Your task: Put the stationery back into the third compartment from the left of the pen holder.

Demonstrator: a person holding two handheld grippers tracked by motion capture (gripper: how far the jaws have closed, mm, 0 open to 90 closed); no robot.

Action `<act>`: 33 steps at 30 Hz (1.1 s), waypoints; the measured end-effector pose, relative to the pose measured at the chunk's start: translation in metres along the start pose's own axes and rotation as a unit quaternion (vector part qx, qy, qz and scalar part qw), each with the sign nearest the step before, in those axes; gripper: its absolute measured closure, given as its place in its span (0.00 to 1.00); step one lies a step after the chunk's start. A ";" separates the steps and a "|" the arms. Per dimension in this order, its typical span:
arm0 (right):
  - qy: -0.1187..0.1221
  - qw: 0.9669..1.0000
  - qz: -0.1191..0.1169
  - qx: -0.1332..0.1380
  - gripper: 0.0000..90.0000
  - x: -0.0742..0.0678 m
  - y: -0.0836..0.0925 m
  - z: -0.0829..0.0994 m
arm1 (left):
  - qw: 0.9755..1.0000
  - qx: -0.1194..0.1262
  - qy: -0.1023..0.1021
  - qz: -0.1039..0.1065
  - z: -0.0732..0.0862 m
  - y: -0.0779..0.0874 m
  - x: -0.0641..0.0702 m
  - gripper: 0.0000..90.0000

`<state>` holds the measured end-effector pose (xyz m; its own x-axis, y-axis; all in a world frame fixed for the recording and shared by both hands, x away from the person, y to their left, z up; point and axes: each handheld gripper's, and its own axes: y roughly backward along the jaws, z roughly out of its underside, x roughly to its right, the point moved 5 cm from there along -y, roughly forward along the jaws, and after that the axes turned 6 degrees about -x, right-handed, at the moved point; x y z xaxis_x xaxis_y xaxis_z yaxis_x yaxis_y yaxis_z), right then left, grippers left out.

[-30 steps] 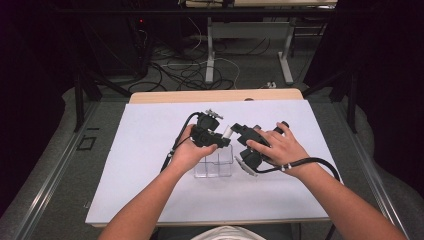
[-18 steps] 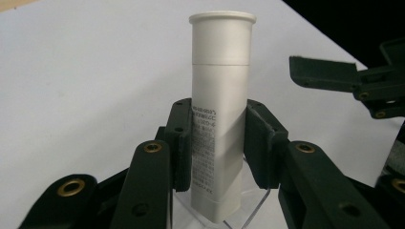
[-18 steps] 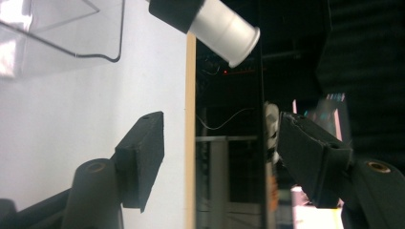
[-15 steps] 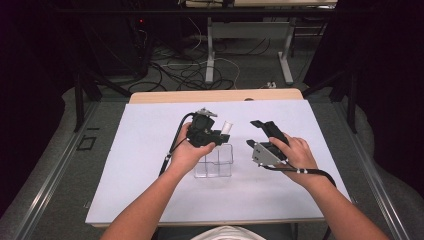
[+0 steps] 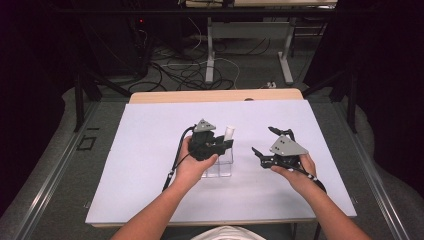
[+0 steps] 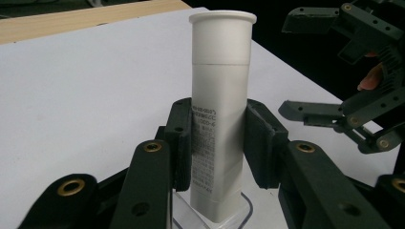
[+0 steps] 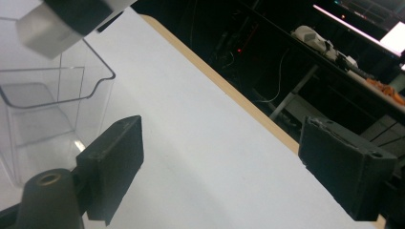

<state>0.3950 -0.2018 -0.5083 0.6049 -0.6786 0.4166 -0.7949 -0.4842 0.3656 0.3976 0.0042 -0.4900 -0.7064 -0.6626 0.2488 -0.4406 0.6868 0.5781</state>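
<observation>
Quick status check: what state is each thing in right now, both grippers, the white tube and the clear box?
left gripper: shut on the white tube, pads pressing both its sides.
right gripper: open, nothing between its pads; its jaws have just been opening.
white tube: upright, capped, held with its lower end at the clear box's rim.
clear box: open-topped, standing on the white table; looks empty in the right gripper view.

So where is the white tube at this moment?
The white tube stands upright between the left gripper fingers, near the middle of the table, its lower end over the clear container.
</observation>
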 end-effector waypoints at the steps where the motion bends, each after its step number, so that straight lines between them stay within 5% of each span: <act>1: -0.009 1.000 0.001 0.004 0.17 0.001 0.000 0.000 | 1.000 0.004 0.007 0.001 0.002 -0.001 0.001 0.74; 10: -0.039 0.999 -0.002 0.006 0.16 0.001 -0.001 0.005 | 1.000 0.014 0.013 -0.015 0.014 -0.006 0.004 0.74; 33: -0.043 0.999 -0.008 0.002 0.17 0.000 -0.001 0.008 | 0.999 0.016 -0.009 -0.041 0.025 -0.012 0.004 0.74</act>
<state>0.3960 -0.2056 -0.5151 0.6120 -0.7155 0.3369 -0.7850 -0.4975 0.3692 0.3869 0.0008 -0.5153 -0.6773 -0.7115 0.1872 -0.5149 0.6402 0.5700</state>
